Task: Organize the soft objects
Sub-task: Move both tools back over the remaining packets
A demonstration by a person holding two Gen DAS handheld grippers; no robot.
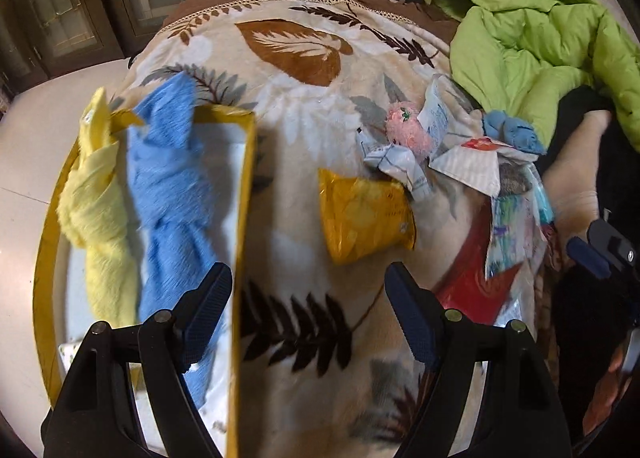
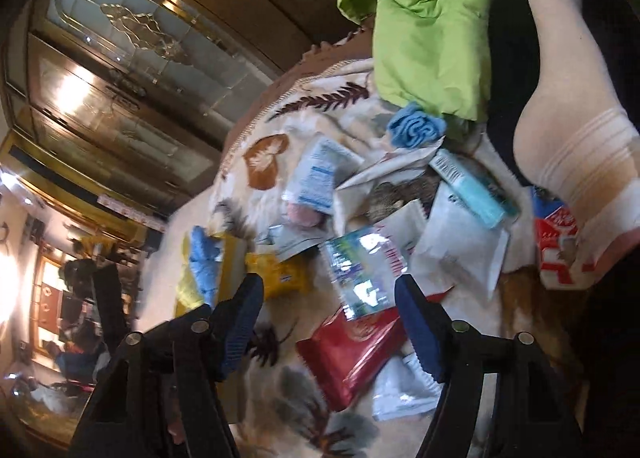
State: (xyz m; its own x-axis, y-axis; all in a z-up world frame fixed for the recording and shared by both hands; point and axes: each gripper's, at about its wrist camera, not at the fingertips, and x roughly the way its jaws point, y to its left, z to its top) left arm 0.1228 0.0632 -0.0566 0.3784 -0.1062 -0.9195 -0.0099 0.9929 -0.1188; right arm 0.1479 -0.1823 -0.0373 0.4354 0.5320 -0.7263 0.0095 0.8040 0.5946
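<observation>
On the leaf-patterned blanket (image 1: pixel 304 129) that covers the bed, the sorting is part done, and the coming move turns on what lies ahead of which tool. Along the blanket's left edge sits the yellow tray (image 1: pixel 245 193), its long side running away from the camera, with the blue cloth (image 1: pixel 172 185) and the yellow cloth (image 1: pixel 94 193) already lying lengthwise inside it. Toward the right edge, below the green jacket (image 1: pixel 536 49), is the unsorted heap: paper and foil packets with a pink plush ball (image 1: pixel 406 127) and a small blue rolled cloth (image 1: pixel 512 133) among them. Between heap and tray lies a yellow packet (image 1: pixel 366 215), apart from both.

The left tool (image 1: pixel 308 310) hangs with its jaws spread wide and nothing between them; its left finger is over the tray's near end, and the yellow packet lies straight ahead, a little right of centre, its long axis across the jaws' line. The right tool (image 2: pixel 328 318), equally wide open and empty, hovers directly over the heap, with a red packet (image 2: pixel 352 358) beneath it and the blue rolled cloth (image 2: pixel 416 127) at the far side by a person's socked foot (image 2: pixel 576 129).

By this layout, the right tool is nearer the heap's soft pieces, the left nearer the tray.
</observation>
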